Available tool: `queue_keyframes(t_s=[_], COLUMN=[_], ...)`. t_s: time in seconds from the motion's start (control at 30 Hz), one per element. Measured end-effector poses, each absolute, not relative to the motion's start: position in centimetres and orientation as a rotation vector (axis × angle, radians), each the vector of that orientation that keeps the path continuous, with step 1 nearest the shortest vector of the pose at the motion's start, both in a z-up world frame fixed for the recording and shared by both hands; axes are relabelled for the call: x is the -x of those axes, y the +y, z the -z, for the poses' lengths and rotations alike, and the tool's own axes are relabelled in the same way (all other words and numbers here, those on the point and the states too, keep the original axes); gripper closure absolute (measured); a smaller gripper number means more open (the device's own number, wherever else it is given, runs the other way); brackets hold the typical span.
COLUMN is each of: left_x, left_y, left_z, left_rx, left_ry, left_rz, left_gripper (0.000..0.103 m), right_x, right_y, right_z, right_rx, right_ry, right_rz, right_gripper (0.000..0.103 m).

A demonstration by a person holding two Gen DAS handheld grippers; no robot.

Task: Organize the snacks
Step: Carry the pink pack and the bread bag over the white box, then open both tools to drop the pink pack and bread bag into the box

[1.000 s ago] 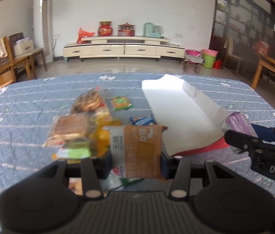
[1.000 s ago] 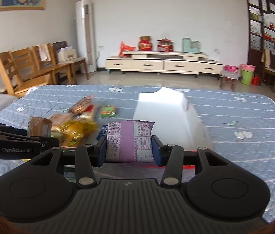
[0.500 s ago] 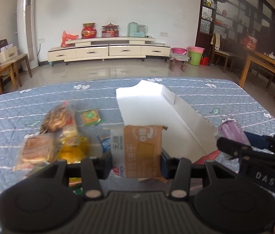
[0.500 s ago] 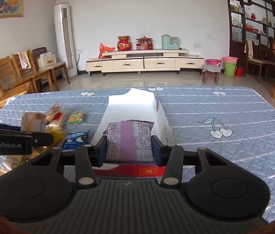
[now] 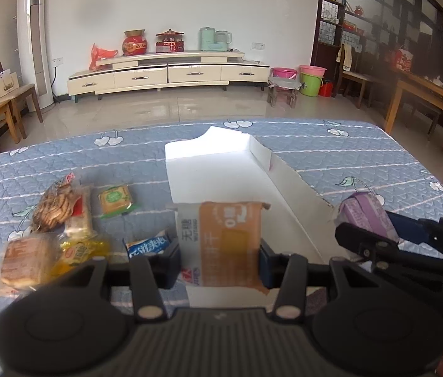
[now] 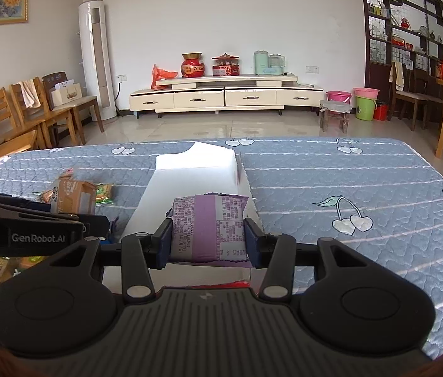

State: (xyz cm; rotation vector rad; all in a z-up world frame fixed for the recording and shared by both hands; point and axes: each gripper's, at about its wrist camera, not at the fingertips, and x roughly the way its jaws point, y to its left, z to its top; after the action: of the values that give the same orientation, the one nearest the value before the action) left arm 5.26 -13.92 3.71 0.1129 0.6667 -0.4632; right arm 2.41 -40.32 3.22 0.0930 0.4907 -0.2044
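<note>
Left gripper pinches an orange packet, both pads pressed on its sides, packet upright and held above the near end of the white box. Right gripper clamps a purple packet the same way, upright, printed label side facing the camera, over the near end of the same box. In the left view the right gripper shows at the right edge with the purple packet just past the box's right wall. In the right view the left gripper comes in from the left with the orange packet sticking up, left of the box.

Box is open-topped, long, lying on the blue quilted cover with cherry prints; its inside looks bare white where visible.

Loose snacks sit left of the box on the cover: a green-edged biscuit pack, a blue-white pack just beside the left finger, a yellow pack, a brown round-cracker bag, a clear bread-type pack. These bunch together, several touching or overlapping; exact overlaps hard to tell from blur.

Behind: cream TV cabinet, tall white air conditioner, wooden chairs, pink and green buckets.
</note>
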Motion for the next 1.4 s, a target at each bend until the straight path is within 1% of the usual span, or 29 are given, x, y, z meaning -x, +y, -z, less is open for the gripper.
queue_keyframes(t_s=[1.4], left_x=[-7.0], left_y=[-16.1], left_z=[-0.9], left_rx=[-0.103], left_ry=[0.74], left_rz=[0.471], left_gripper=[0.056], right_x=[-3.6], right_y=[-40.6], right_z=[-2.6], right_rx=[-0.065], right_ry=[0.557], right_rz=[0.241], right_gripper=[0.046])
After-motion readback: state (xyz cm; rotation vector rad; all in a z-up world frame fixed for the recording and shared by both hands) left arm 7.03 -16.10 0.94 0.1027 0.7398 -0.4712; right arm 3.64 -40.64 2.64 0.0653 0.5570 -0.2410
